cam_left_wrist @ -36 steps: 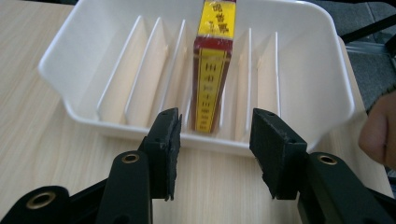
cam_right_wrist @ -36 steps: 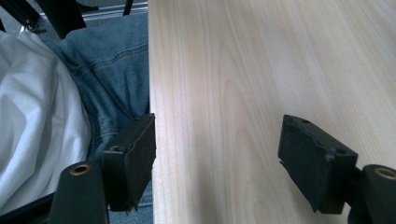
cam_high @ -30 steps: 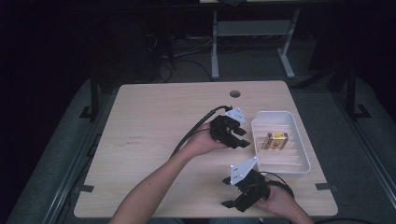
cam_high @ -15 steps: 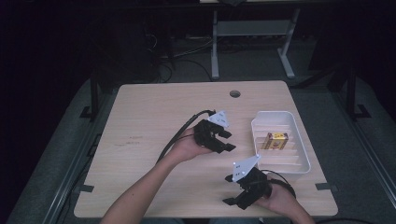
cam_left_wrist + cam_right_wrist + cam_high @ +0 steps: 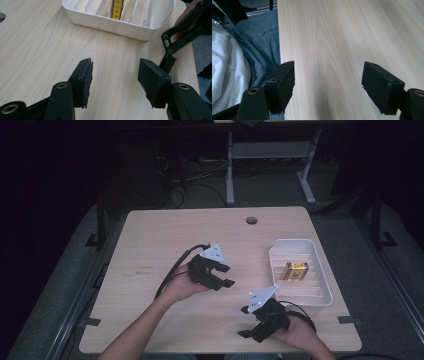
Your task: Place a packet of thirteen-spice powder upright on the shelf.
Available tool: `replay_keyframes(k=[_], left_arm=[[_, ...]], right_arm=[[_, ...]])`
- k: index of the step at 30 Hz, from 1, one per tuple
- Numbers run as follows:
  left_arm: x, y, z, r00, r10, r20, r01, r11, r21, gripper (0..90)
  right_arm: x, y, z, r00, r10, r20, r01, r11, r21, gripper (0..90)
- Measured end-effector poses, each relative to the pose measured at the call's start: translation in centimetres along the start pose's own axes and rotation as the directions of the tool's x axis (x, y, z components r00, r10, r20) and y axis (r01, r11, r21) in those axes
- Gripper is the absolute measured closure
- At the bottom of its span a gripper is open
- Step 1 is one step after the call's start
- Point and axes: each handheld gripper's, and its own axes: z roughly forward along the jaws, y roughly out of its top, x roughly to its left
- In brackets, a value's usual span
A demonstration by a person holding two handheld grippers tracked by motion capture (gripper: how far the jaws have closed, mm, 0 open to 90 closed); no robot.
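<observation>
Left hand-held gripper (image 5: pixel 223 276) mid-table, jaws apart, right hand-held gripper (image 5: pixel 255 330) at near edge

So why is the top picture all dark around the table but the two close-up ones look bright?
In the high view the light falls on the table while the floor and desk legs behind sink into near black. In the left gripper view the white tray and wood look bright and sharp, the near jaws slightly soft. In the right gripper view the wood is evenly lit, the jeans dimmer.
</observation>
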Motion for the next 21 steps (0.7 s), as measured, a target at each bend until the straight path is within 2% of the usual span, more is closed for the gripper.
replay_keyframes(k=[10,21], left_arm=[[-0.6,-2.0,-1.3,0.9996,-0.022,-0.019,0.022,0.9997,-0.003,39.9],[-1.3,-4.3,-2.7,0.9981,-0.057,-0.021,0.057,0.9983,-0.014,35.3]], right_arm=[[-0.2,-0.1,-0.1,0.9999,0.011,0.012,-0.011,1.000,0.000,25.9],[-0.3,-0.2,-0.3,0.9994,0.024,0.026,-0.024,1.000,-0.010,25.9]])
